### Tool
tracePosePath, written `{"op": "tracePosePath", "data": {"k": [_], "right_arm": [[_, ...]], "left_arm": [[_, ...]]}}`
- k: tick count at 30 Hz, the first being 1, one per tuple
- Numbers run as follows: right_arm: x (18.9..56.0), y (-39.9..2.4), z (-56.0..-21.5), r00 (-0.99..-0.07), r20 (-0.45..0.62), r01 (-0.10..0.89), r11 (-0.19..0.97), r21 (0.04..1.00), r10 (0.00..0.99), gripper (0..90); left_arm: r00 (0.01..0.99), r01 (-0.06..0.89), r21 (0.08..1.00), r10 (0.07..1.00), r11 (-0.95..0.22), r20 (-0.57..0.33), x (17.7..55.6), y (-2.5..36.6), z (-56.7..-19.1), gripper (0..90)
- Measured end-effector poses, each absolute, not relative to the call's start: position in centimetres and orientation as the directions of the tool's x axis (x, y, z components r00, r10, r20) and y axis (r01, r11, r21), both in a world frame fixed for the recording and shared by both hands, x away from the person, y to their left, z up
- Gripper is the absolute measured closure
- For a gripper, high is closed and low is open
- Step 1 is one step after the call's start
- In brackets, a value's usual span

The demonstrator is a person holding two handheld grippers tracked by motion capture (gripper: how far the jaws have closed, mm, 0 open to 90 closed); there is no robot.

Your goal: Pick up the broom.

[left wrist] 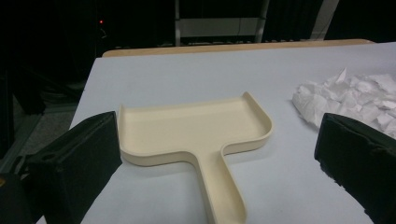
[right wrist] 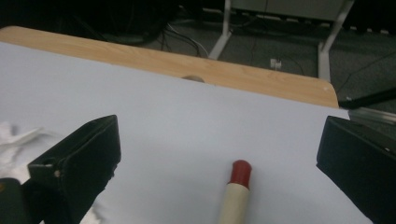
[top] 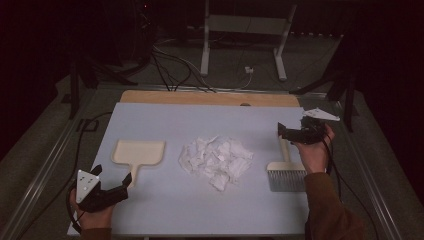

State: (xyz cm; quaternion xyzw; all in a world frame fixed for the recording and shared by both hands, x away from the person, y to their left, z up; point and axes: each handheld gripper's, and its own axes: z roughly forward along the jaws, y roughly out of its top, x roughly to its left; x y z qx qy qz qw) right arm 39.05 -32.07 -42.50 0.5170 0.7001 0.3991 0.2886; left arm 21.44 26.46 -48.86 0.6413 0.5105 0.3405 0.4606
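Both claws gape wide, holding nothing: left gripper (top: pixel 107 187) at lower left nears the cream plastic dustpan's (top: pixel 138 152) handle, right gripper (top: pixel 295 132) above the red-tipped cream hand brush (top: pixel 286 172) at right (shredded white paper pile (top: pixel 216 157) centre); I'd straddle each handle squarely before closing.

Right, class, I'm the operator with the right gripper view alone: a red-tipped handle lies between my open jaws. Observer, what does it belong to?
Observer: A brush, with grey bristles at its other end.
Operator: Anything to sweep?
Observer: A heap of torn white paper lies left of the brush.
Operator: And a pan?
Observer: A cream dustpan lies left of the paper, the open left gripper at its handle.
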Motion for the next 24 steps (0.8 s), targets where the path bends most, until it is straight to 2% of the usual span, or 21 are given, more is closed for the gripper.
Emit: {"op": "tracePosePath", "data": {"k": [16,23,24], "right_arm": [[42.9,-32.8,-45.4,-0.217,0.042,0.605,0.101,0.790,0.975,1.6],[44.5,-33.2,-47.4,-0.187,0.072,0.711,0.084,0.698,0.980,2.5],[44.8,-33.1,-47.9,-0.174,0.070,0.739,0.083,0.669,0.982,5.0]], "left_arm": [[0.250,0.347,0.936,0.968,-0.058,-0.033,21.5,26.5,-48.9,1.4],[0.253,0.353,0.934,0.967,-0.056,-0.037,21.5,26.5,-49.0,1.4],[0.253,0.352,0.934,0.967,-0.055,-0.039,21.5,26.5,-49.0,1.4]]}}
